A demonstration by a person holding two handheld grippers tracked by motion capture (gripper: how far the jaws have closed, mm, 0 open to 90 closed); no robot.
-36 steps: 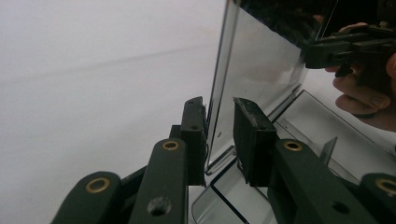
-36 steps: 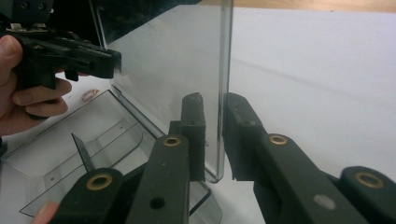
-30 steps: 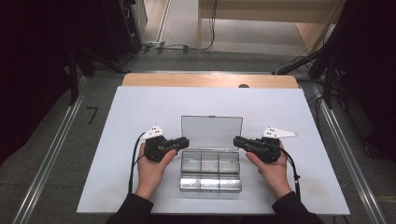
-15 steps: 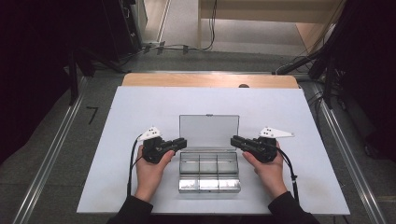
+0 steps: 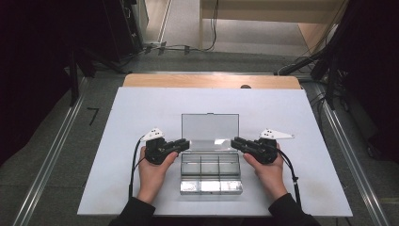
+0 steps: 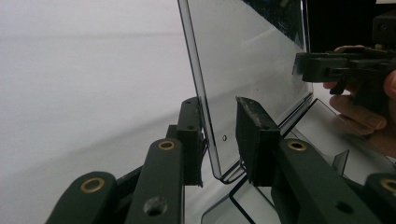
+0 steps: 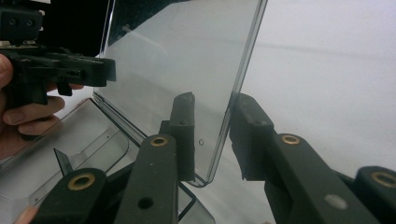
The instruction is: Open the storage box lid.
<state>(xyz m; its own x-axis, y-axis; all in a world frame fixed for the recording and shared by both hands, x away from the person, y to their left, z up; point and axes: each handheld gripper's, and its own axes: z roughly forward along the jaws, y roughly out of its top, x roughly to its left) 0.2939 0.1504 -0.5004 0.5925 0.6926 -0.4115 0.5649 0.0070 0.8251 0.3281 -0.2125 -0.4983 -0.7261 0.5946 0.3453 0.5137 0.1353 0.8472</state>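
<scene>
Both sets of jaws have just been opening. On our left gripper (image 6: pixel 219 140) one pad rests against the clear lid (image 6: pixel 247 60) and the other now stands off it, the lid's edge between them. Our right gripper (image 7: pixel 212 140) likewise loosens, a gap showing beside the lid's other edge. From above, the lid (image 5: pixel 210 126) now stands a little more upright over the box (image 5: pixel 211 173).

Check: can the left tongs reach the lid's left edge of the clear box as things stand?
Probably yes. The left tongs already straddle the upright lid at its edge, jaws apart and just opening, with a gap on the right side; nothing blocks them.
</scene>
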